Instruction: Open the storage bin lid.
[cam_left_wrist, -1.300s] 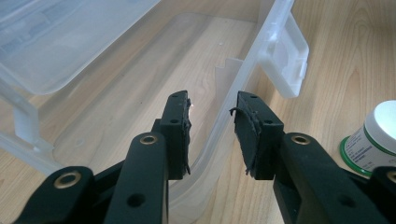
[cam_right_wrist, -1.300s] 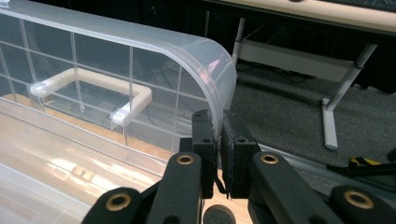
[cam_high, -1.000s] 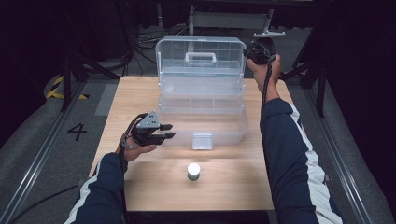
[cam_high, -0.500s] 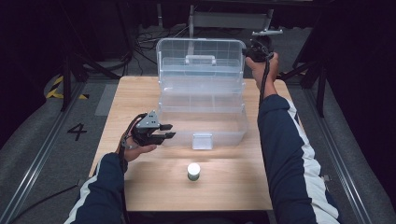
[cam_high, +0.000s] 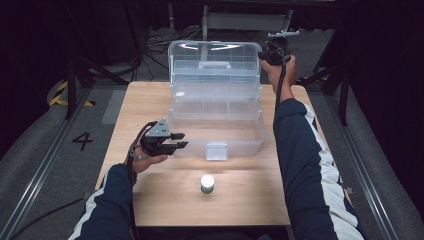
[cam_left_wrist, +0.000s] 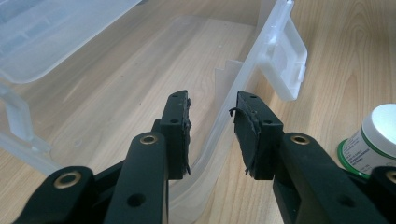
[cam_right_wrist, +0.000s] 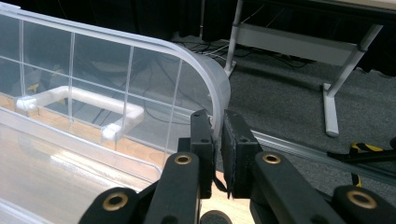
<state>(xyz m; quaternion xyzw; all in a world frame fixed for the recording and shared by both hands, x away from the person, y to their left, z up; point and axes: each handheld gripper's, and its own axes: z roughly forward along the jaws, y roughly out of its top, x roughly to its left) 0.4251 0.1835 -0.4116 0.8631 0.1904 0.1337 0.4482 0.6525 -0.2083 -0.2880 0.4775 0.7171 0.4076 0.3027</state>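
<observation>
Holding a clear plastic organizer box (cam_high: 216, 107) open on a wooden tabletop (cam_high: 150, 200), a person works with two hand-held grippers. The right hand-held gripper (cam_right_wrist: 217, 140) is clenched on the upper corner of the raised lid (cam_right_wrist: 140, 60), at the far right of the box. The left hand-held gripper (cam_left_wrist: 212, 126) straddles the front wall of the box's base near its left corner, jaws parted, pads not pressing it. A white latch (cam_high: 216, 150) hangs at the front centre. A small white-capped jar (cam_high: 207, 183) stands on the tabletop in front of the box, well apart from it. The box looks light, stiff and slippery, with thin walls that may flex; rims and corners seem the surest places to grip
</observation>
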